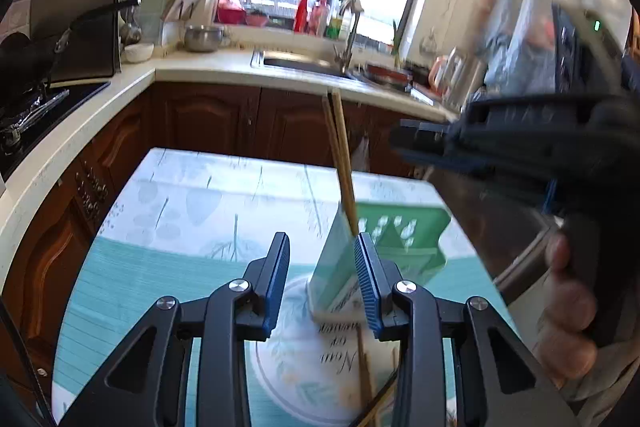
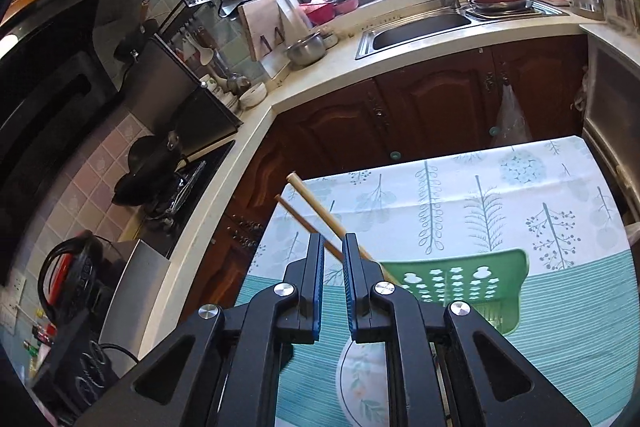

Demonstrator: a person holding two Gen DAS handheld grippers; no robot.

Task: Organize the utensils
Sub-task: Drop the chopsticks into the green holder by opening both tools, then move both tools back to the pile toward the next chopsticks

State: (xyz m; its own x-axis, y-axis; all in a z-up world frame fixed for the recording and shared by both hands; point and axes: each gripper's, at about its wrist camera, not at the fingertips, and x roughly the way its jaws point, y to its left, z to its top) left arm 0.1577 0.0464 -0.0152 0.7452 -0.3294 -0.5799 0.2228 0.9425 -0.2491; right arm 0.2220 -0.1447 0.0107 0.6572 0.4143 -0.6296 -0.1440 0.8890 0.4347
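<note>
- Blue-padded jaws of the right gripper (image 2: 331,259) stand narrowly parted; whether they pinch the bamboo chopsticks (image 2: 320,223) passing behind them cannot be told.
- Left gripper (image 1: 322,255) is spread wide, grasping nothing.
- Chopsticks lean out of the green perforated basket (image 2: 460,279) on the leaf-print tablecloth (image 2: 520,187), so the step looks like depositing; next, likely, fetching more.
- Only the left view shows loose chopsticks (image 1: 362,367) on the patterned plate (image 1: 296,367) (and the right gripper itself).

Both wrist views: close above table (image 2: 580,367), angled down, facing kitchen counter (image 2: 320,83). Shared: green basket (image 1: 404,239), chopsticks (image 2: 316,197), sink (image 1: 304,63), window.
</note>
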